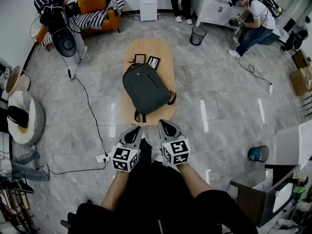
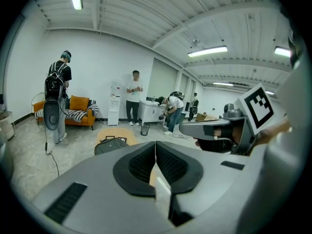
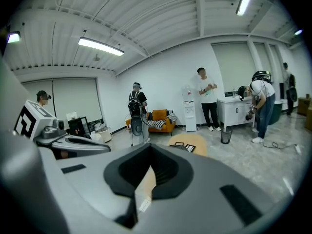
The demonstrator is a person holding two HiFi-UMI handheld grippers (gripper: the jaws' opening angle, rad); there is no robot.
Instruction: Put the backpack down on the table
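A dark grey backpack point(image 1: 146, 87) lies flat on the oval wooden table point(image 1: 165, 57), its straps hanging toward me at the near end. Both grippers are held close to my body, short of the table's near edge and apart from the bag. My left gripper point(image 1: 133, 130) is shut with nothing in it, and my right gripper point(image 1: 166, 126) beside it is shut and empty too. In the left gripper view the backpack point(image 2: 112, 146) shows low beyond the closed jaws, with the right gripper point(image 2: 214, 128) alongside. In the right gripper view only the table point(image 3: 194, 142) shows past the jaws.
Two small black-framed items point(image 1: 146, 60) lie at the table's far end. A black bin point(image 1: 197, 35), an orange sofa point(image 1: 96, 8), a white cabinet point(image 1: 210, 5) and several people stand around. A power strip point(image 1: 102, 157) and cable lie on the floor at left.
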